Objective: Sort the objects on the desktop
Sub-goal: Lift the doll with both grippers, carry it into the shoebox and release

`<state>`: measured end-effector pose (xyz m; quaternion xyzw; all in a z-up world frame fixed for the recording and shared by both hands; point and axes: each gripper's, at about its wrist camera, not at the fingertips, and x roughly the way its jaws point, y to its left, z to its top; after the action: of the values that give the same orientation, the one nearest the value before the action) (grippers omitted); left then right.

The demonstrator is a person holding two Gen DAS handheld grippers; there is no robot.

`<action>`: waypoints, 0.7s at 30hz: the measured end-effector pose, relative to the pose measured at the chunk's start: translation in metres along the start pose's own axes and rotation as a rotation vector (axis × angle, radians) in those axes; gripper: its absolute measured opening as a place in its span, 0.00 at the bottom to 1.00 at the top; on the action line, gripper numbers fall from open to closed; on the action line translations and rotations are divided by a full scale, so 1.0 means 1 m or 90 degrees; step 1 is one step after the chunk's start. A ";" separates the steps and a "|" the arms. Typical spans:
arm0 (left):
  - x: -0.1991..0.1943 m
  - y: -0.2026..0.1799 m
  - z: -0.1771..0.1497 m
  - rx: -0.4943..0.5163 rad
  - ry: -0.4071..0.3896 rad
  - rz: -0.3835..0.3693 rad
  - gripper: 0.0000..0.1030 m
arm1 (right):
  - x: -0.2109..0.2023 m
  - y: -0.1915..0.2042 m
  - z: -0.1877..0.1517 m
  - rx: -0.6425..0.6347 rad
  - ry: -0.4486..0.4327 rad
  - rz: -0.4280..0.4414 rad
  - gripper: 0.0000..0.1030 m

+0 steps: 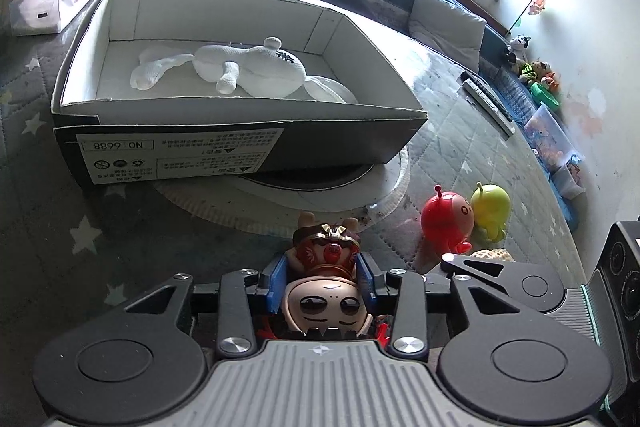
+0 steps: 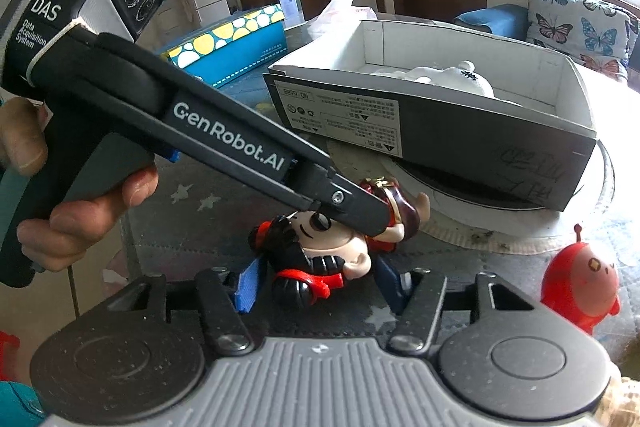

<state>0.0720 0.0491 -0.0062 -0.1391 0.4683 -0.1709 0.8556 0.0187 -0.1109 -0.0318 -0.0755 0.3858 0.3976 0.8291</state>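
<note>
Meanwhile, both grippers meet at one toy figure lying on its side on the bench, just in front of the open shoebox. The left gripper has its blue fingers spread either side of the figure's head, though contact cannot be told. The right gripper brackets the figure's body, its fingers apart. A white plush lies inside the shoebox; a red toy and a yellow toy stand touching nearby.
</note>
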 end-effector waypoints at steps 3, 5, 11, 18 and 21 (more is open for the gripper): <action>0.000 -0.001 -0.001 0.004 -0.003 0.001 0.39 | 0.000 0.001 0.000 -0.002 0.000 -0.003 0.58; 0.000 -0.001 -0.001 0.006 -0.004 0.002 0.39 | 0.000 0.001 0.000 -0.002 0.000 -0.004 0.58; -0.001 -0.002 -0.001 -0.001 -0.008 0.003 0.38 | 0.000 0.002 0.000 -0.004 -0.003 -0.008 0.57; -0.004 -0.007 -0.001 0.001 -0.014 -0.002 0.29 | -0.006 0.007 0.000 -0.025 -0.006 -0.019 0.57; -0.003 -0.008 -0.001 0.003 -0.015 -0.004 0.29 | -0.008 0.007 0.000 -0.029 -0.007 -0.024 0.57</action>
<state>0.0687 0.0428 -0.0016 -0.1403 0.4573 -0.1729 0.8610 0.0110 -0.1109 -0.0249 -0.0997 0.3705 0.3910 0.8366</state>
